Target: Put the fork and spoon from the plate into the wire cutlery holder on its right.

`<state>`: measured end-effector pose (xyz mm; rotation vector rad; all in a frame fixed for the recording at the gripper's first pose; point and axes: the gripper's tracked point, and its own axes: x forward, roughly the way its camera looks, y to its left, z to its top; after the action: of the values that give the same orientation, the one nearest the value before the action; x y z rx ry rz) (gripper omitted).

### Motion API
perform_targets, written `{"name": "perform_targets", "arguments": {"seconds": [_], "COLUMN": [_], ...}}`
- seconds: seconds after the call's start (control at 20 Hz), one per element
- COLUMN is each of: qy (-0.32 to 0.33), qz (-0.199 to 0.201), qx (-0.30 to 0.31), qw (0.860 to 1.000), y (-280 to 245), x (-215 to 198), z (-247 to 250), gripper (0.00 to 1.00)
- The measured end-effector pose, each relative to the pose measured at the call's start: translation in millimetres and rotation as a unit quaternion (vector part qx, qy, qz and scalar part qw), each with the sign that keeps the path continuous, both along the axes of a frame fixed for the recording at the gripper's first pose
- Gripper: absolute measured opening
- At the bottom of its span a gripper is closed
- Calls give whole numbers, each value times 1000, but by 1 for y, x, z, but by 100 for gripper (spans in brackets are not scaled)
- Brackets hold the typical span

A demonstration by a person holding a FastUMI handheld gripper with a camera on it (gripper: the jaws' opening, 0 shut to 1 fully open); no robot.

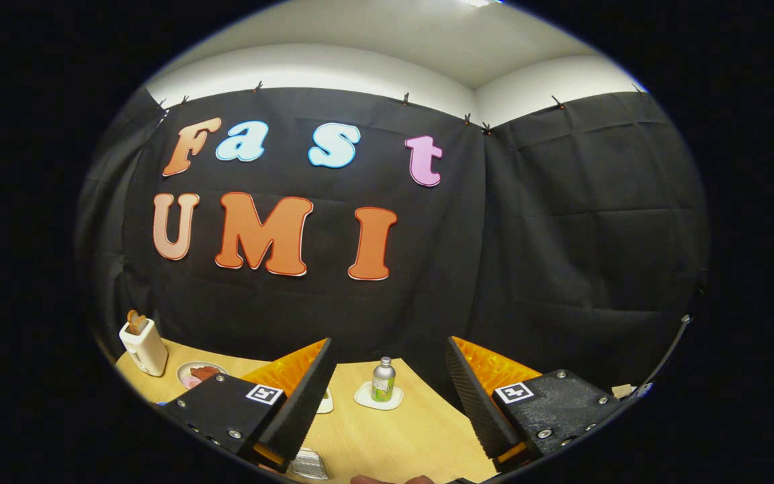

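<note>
While jaws (387, 376) gaping and empty, wire cutlery holder (310, 464) low between them.

Bare table (400, 437) between the wide-apart jaws, small bottle (383, 380) beyond them

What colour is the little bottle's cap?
Silver, in the claw camera's view; the bottle stands beyond the open claw.
</note>
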<state>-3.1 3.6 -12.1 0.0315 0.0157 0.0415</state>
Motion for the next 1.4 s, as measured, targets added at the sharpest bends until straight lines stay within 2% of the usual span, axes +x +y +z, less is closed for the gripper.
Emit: {"name": "perform_targets", "arguments": {"seconds": [0.5, 0.8, 1.4], "qy": [-29, -31, 38], "qz": [87, 94, 136], "qx": [34, 42, 29], "qw": [995, 994, 990], "y": [94, 143, 264], "x": [2, -7, -55], "z": [16, 22, -19], "gripper": [99, 99, 98]}}
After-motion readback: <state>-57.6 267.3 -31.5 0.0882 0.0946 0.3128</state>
